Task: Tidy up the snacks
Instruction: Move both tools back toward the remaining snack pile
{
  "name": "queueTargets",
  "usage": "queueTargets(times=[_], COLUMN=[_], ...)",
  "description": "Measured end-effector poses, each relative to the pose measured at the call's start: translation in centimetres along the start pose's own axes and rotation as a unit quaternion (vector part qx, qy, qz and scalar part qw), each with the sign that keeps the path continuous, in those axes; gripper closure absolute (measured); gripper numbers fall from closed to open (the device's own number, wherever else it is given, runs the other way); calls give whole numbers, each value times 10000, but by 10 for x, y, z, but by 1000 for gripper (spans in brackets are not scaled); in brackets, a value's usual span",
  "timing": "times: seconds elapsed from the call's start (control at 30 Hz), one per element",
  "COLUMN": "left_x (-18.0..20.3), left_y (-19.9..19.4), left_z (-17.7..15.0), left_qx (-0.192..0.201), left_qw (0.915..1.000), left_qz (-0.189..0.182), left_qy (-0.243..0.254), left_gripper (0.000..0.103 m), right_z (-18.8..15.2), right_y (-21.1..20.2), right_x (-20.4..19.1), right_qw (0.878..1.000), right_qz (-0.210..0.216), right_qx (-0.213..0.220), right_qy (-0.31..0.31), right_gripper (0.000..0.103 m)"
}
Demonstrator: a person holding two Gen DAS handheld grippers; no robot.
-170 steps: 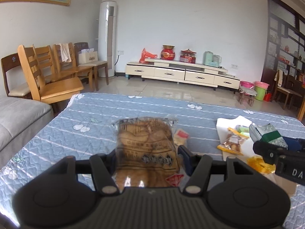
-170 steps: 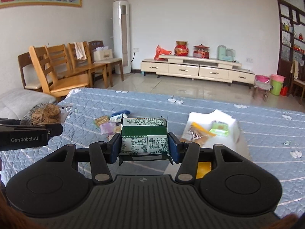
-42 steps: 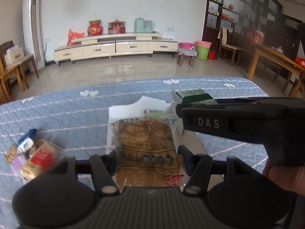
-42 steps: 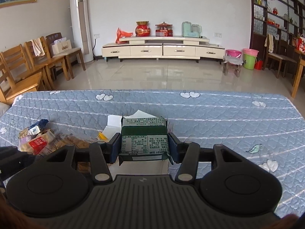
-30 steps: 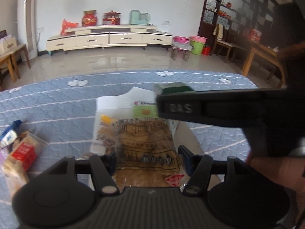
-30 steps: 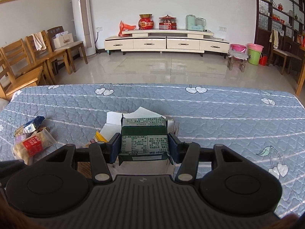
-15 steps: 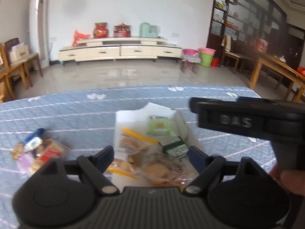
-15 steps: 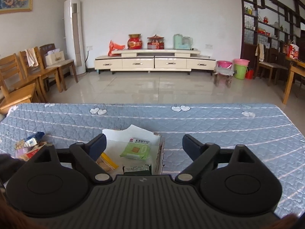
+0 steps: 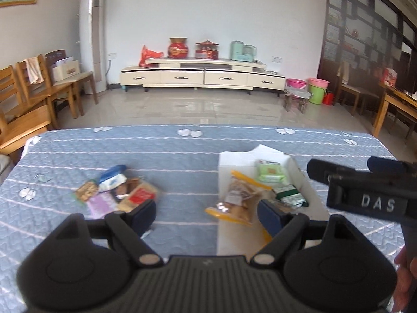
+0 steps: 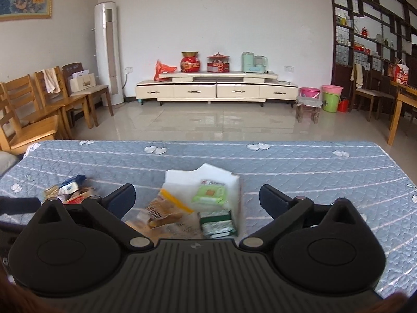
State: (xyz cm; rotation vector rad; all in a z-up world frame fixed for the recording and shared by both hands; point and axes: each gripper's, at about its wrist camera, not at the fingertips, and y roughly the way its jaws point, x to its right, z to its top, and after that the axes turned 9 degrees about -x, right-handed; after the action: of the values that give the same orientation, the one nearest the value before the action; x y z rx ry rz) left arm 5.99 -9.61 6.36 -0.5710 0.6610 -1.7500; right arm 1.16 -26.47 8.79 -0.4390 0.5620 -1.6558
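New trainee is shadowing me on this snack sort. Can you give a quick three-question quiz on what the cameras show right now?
1. True or false: the left claw is holding a snack.
2. Where does the dark green packet lie? A) in the white box B) in the loose pile C) in the right claw
3. Fill in: the loose pile lies on the box's ____ side in both views.

Key: 1 false; 2 A; 3 left
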Motion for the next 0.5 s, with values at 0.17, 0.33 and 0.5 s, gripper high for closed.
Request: queueTargets(times=[0.17,0.33,0.5], left_x=[-17,-35,-54], left_y=[-5,-8,-10], left_z=[-5,-11,-17], left_qx=[29,38,47], left_qw=[9999,9997,9992], left_qz=[121,200,278], left_qy=[-58,-165,-288], left_gripper=[18,18,18], right_z=[-4,-6,-5], right_y=[-3,-6,-6], right_x=[-19,-35,-51], right_qw=[9999,9996,9992], right_qz=[131,240,337], right_qx=[-47,-74,-99], right_qy=[-60,-97,-210], right_gripper=[0,0,0])
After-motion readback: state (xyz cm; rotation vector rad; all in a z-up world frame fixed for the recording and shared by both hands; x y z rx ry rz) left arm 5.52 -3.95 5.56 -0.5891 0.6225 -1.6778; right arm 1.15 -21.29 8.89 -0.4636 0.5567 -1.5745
